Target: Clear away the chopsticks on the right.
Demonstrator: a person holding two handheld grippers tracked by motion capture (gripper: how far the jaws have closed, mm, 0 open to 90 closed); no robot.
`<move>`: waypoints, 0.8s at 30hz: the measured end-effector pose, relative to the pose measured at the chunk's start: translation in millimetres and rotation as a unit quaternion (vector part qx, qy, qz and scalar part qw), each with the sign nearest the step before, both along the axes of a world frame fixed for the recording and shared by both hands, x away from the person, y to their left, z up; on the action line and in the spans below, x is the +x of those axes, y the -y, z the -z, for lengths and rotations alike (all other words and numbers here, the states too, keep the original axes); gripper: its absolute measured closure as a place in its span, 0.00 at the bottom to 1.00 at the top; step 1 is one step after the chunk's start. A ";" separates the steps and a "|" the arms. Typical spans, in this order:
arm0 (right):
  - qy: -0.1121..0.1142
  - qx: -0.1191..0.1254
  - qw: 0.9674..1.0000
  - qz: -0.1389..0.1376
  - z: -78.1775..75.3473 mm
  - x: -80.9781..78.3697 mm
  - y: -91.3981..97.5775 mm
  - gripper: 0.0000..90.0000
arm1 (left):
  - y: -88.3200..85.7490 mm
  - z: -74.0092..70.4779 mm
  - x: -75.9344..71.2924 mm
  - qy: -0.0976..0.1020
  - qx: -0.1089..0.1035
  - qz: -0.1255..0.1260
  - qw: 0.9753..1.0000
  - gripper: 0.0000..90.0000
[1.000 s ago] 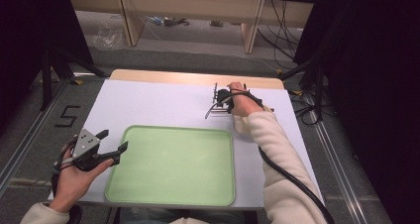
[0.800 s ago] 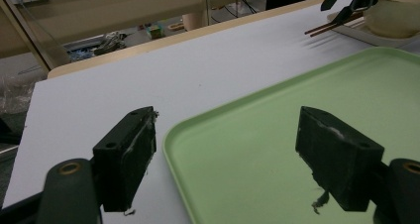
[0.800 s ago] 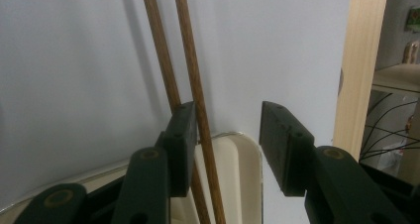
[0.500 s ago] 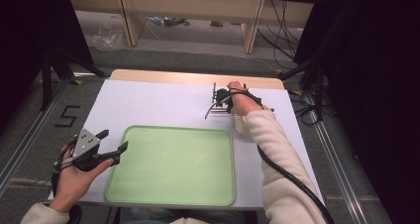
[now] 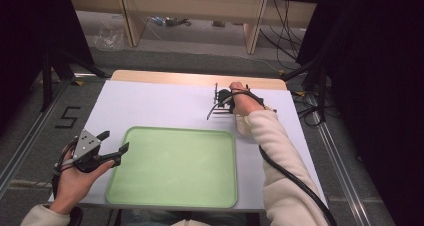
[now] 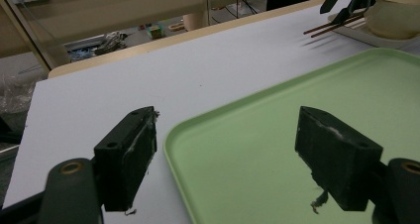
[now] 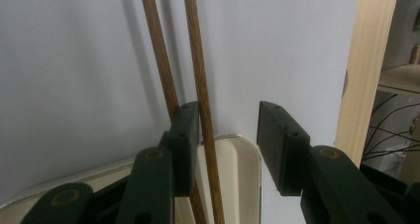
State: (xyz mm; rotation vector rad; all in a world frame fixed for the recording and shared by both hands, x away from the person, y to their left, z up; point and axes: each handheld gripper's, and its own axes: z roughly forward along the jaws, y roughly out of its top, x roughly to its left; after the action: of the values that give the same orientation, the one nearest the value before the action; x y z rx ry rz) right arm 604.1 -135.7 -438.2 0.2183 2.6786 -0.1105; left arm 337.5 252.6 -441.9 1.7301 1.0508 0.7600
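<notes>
Right gripper [image 7: 225, 135]: jaws spread and just been narrowing; one chopstick between them along the left jaw, the other outside it, no pinch.
Pair of thin brown wooden chopsticks [image 7: 195, 60]: far right of the white table [image 5: 150, 106], ends on a cream rectangular dish [image 7: 233, 169].
Left gripper [image 6: 225, 154]: jaws spread, nothing between, at the left rim of the light green plastic tray [image 5: 175, 166].
</notes>
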 end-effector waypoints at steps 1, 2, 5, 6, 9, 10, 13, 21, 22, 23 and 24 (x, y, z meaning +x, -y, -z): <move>0.000 -0.001 1.000 -0.001 0.0 0.3 -0.1 0.69 | 0.1 0.0 0.0 0.000 0.000 0.000 1.000 0.26; -0.002 -0.001 1.000 0.001 0.0 0.4 0.0 0.69 | 0.0 0.0 0.0 0.000 0.000 0.000 1.000 0.26; 0.004 -0.002 1.000 -0.002 0.5 0.4 -0.1 0.71 | -0.2 -0.1 0.0 0.000 0.000 0.000 1.000 0.26; -0.003 0.001 1.000 -0.001 1.0 1.0 0.2 0.71 | -0.2 -0.2 -0.1 0.000 0.000 0.000 1.000 0.26; 0.001 0.000 1.000 -0.020 0.5 3.3 0.3 0.71 | -0.2 0.0 0.0 0.000 -0.001 0.000 1.000 0.27; 0.001 0.000 1.000 -0.019 0.6 3.3 0.3 0.72 | -0.3 -0.1 0.0 0.000 0.000 0.000 1.000 0.27; -0.001 -0.001 1.000 -0.021 1.3 3.5 0.3 0.74 | -0.3 -0.1 -0.1 0.000 0.000 -0.002 1.000 0.27; -0.012 -0.004 1.000 -0.008 2.6 1.3 -0.4 0.80 | -0.3 -0.2 -0.1 0.001 0.000 -0.001 1.000 0.27; -0.014 -0.005 1.000 -0.010 2.5 1.4 -0.5 0.80 | -0.3 -0.2 -0.1 0.001 0.000 -0.001 1.000 0.27; -0.014 -0.005 1.000 -0.009 2.8 1.4 -0.6 0.80 | -0.3 -0.2 -0.1 0.001 0.000 -0.001 1.000 0.27; -0.015 -0.006 1.000 -0.008 3.0 1.2 -0.8 0.81 | -0.3 -0.2 -0.1 0.001 0.000 -0.001 1.000 0.27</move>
State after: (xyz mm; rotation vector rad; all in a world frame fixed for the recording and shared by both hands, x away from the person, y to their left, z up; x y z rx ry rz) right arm 605.3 -134.9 -441.2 0.1926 2.7080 -0.1272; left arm 337.4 252.9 -441.7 1.7287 1.0523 0.7636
